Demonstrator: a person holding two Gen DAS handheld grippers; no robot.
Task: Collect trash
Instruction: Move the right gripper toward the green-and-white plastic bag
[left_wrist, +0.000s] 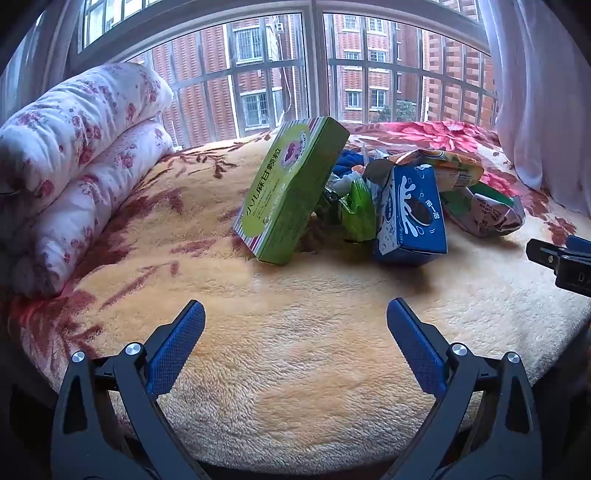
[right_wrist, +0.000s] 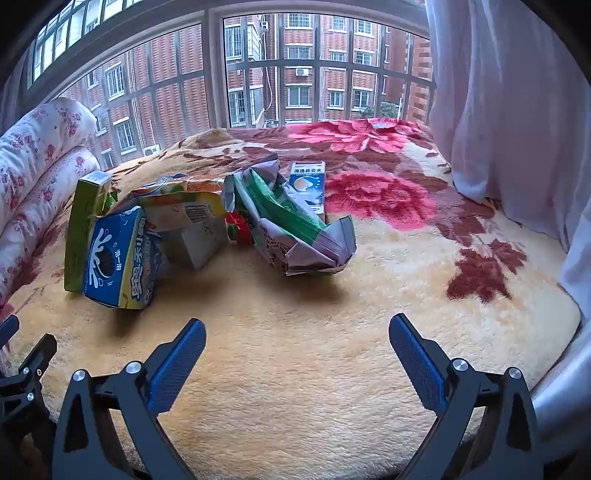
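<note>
- A plush, deep-pile blanket covers the platform by the window, cream-yellow in front with red and maroon flower prints toward the back and sides.
- The trash sits in a loose heap at the blanket's middle, well ahead of both grippers.
- A green cardboard box, flat and rectangular with a striped edge, stands tilted on one corner and leans right against the heap.
- A blue carton with a white milk-splash print is dented, its top torn open; it is just right of the green box.
- Behind it lies an orange-and-yellow crumpled carton; a shiny green wrapper is wedged between the two boxes.
- A crushed green-and-grey paper carton lies creased and folded at the right of the heap, with a small upright blue-and-white box just behind it.
- Two rolled quilts in soft white floral cotton are stacked at the left.
- A sheer white curtain hangs at the right.
- The left gripper has textured blue pads spread wide, nothing between them.
- The right gripper is likewise spread wide and empty, above bare blanket.
</note>
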